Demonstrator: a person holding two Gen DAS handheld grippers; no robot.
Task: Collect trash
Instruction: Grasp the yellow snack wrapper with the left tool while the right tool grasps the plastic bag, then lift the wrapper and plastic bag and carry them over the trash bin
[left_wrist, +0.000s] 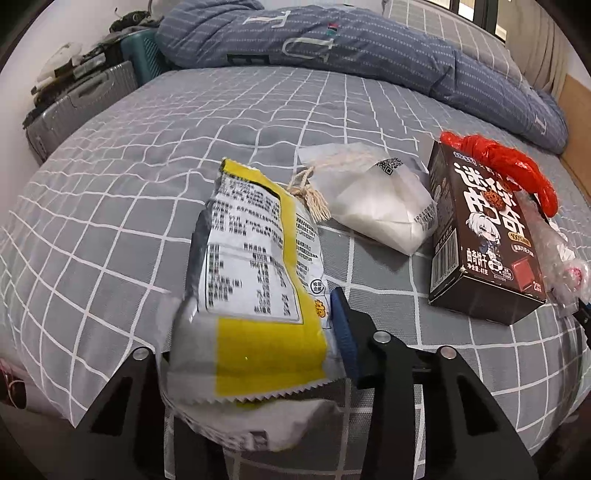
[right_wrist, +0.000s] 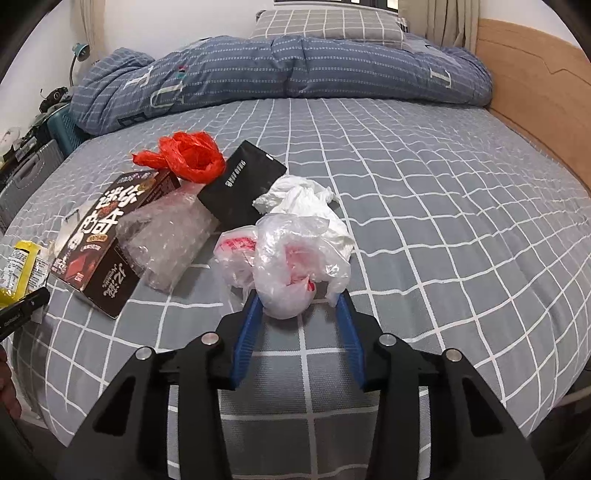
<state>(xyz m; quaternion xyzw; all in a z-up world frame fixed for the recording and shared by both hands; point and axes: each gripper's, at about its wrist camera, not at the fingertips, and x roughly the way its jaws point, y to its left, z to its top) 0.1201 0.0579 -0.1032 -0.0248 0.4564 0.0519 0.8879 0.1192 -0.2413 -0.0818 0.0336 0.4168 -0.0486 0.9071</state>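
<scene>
My left gripper (left_wrist: 258, 317) is shut on a yellow and white snack wrapper (left_wrist: 255, 273) and holds it above the bed; the wrapper hides its left finger. The wrapper also shows at the left edge of the right wrist view (right_wrist: 18, 269). My right gripper (right_wrist: 300, 297) is open around a crumpled clear plastic bag with red print (right_wrist: 291, 258) lying on the bed. Other trash lies on the sheet: a brown cookie box (left_wrist: 484, 236) (right_wrist: 110, 232), a red plastic bag (left_wrist: 506, 162) (right_wrist: 188, 155), a white pouch (left_wrist: 376, 199), bubble wrap (right_wrist: 170, 240), a black packet (right_wrist: 242, 184) and white tissue (right_wrist: 306, 199).
The grey checked bed sheet (right_wrist: 443, 221) spreads to the right. A blue folded quilt (right_wrist: 295, 66) lies at the back. A wooden bed frame (right_wrist: 535, 92) runs along the right. A grey suitcase (left_wrist: 74, 107) and clutter stand left of the bed.
</scene>
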